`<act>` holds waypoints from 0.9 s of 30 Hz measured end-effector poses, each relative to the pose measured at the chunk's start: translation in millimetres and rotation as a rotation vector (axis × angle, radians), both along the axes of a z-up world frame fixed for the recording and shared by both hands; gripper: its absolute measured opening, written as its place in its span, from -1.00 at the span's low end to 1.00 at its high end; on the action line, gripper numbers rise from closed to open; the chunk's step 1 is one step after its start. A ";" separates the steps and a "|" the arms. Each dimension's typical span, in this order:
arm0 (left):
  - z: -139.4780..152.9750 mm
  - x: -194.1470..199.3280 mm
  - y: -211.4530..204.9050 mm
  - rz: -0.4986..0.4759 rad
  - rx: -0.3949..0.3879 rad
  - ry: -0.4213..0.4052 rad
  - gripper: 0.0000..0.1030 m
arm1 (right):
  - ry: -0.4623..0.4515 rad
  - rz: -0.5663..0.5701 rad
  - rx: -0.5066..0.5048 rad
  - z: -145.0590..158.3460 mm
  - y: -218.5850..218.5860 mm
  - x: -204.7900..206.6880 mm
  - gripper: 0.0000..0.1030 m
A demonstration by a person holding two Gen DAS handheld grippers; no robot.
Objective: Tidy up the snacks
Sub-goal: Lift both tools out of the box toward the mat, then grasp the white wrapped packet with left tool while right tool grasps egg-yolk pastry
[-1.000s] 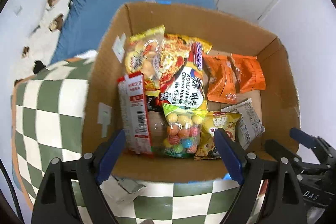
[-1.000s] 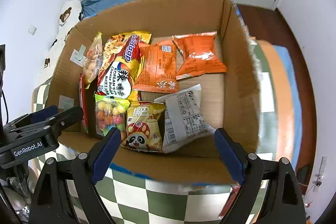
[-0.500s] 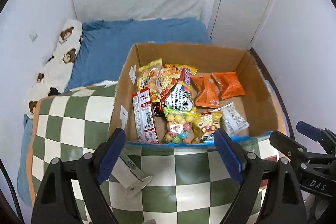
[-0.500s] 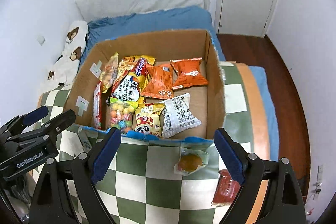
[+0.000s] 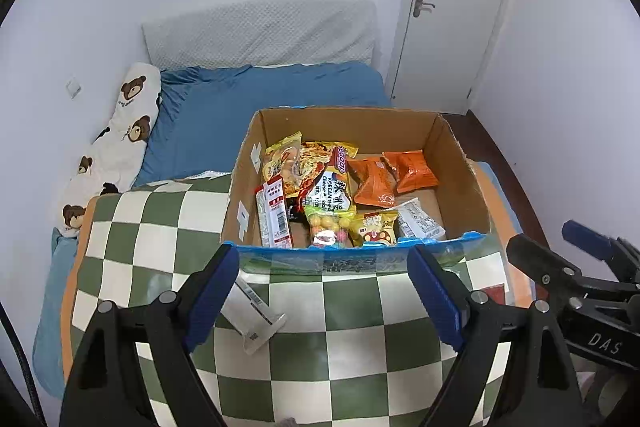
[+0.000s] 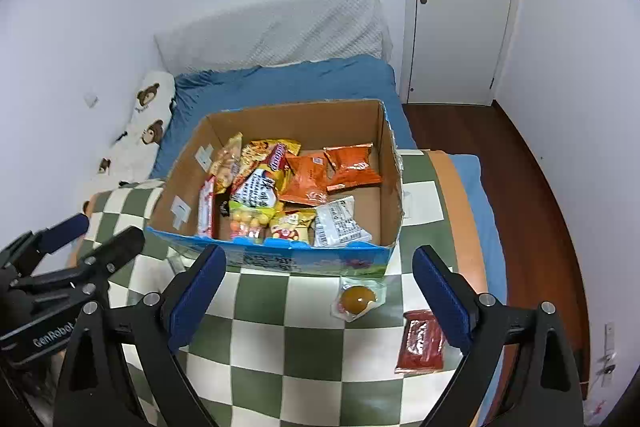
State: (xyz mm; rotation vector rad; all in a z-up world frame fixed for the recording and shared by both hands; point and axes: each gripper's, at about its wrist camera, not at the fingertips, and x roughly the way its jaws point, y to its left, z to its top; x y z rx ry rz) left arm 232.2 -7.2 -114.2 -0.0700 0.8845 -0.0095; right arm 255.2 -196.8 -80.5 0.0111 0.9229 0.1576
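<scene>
Even soft indoor light, sharp focus, strong fisheye bending, dark corners.

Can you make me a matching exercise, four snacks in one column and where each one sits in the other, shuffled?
Things:
1. two orange packets
2. round yellow snack in clear wrap
3. red packet
4. white strip packet

Places:
A. on the checkered blanket, between the left gripper's fingers in the left view
B. inside the cardboard box, far right
C. on the blanket just outside the box's near right corner
D. on the blanket by the right gripper's right finger

Pairs: 1-B, 2-C, 3-D, 4-A
</scene>
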 end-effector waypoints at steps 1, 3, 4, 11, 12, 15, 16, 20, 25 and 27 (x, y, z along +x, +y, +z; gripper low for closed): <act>-0.6 -2.5 3.0 0.011 -0.005 0.003 0.67 | 0.005 -0.005 0.019 0.8 -2.1 -1.5 0.87; -6.0 -5.4 12.5 0.039 -0.022 0.021 0.67 | 0.020 -0.028 0.068 0.2 -11.7 -4.4 0.87; -9.3 -6.6 15.9 0.049 -0.026 0.029 0.67 | 0.034 -0.051 0.097 -2.9 -20.6 -5.3 0.87; -73.0 -7.3 65.4 0.185 -0.054 0.176 0.67 | 0.203 -0.235 0.239 -70.3 -84.9 6.9 0.87; -84.6 -6.2 73.3 0.206 -0.066 0.205 0.67 | 0.238 -0.252 0.256 -84.9 -91.2 11.7 0.87; -121.8 -0.9 96.9 0.263 -0.096 0.301 0.67 | 0.316 -0.287 0.290 -124.3 -99.4 26.4 0.87; -129.4 -0.1 101.1 0.271 -0.099 0.321 0.67 | 0.345 -0.293 0.292 -139.2 -97.9 32.4 0.87; -165.5 11.3 115.9 0.292 -0.127 0.429 0.67 | 0.412 -0.302 0.301 -181.6 -83.6 49.6 0.85; -201.1 33.4 127.4 0.339 -0.294 0.524 0.67 | 0.445 -0.303 0.264 -213.0 -60.1 67.0 0.57; -217.4 46.1 126.7 0.357 -0.331 0.560 0.67 | 0.453 -0.306 0.239 -220.2 -52.6 70.6 0.34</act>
